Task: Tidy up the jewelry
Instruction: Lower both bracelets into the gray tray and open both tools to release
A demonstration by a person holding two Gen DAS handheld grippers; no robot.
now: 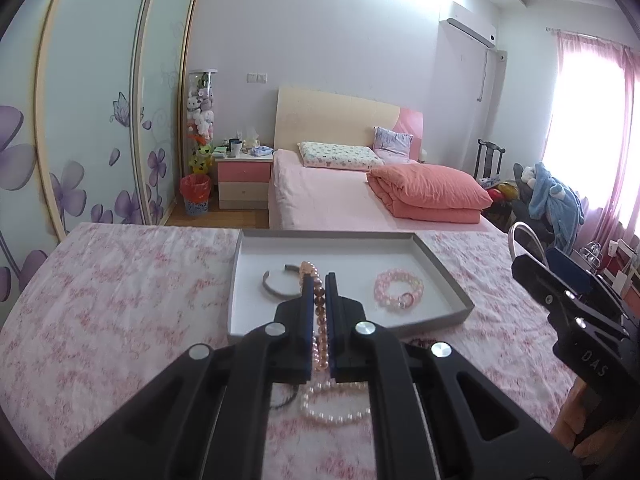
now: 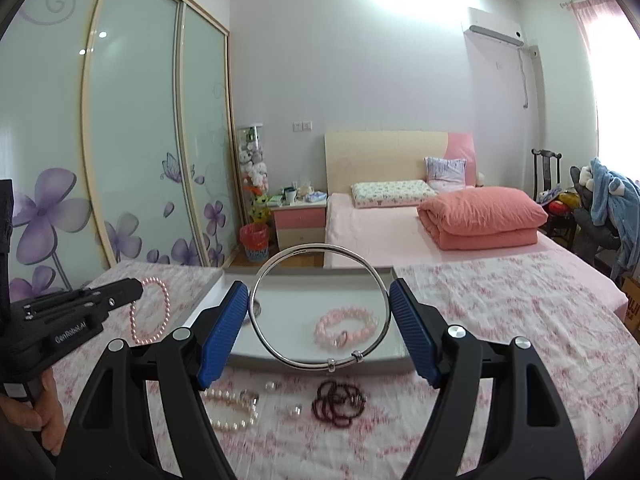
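My left gripper (image 1: 319,280) is shut on a pink bead bracelet (image 1: 320,312), held above the near edge of a grey tray (image 1: 444,268); it also shows hanging in the right wrist view (image 2: 150,310). In the tray lie a grey open bangle (image 1: 276,286) and a pale pink bead bracelet (image 1: 398,290). My right gripper (image 2: 320,292) grips a large silver bangle (image 2: 320,362) between its blue pads (image 2: 224,332), in front of the tray (image 2: 280,354). On the cloth near me lie a white pearl bracelet (image 2: 234,410), a dark red bead bracelet (image 2: 340,400) and small earrings (image 2: 295,411).
The tray sits on a table with a pink floral cloth (image 1: 120,300). Behind are a bed (image 1: 340,196), a nightstand (image 1: 244,178), a red bin (image 1: 196,196) and sliding wardrobe doors (image 1: 100,120). A chair with clothes (image 1: 552,196) stands at the right.
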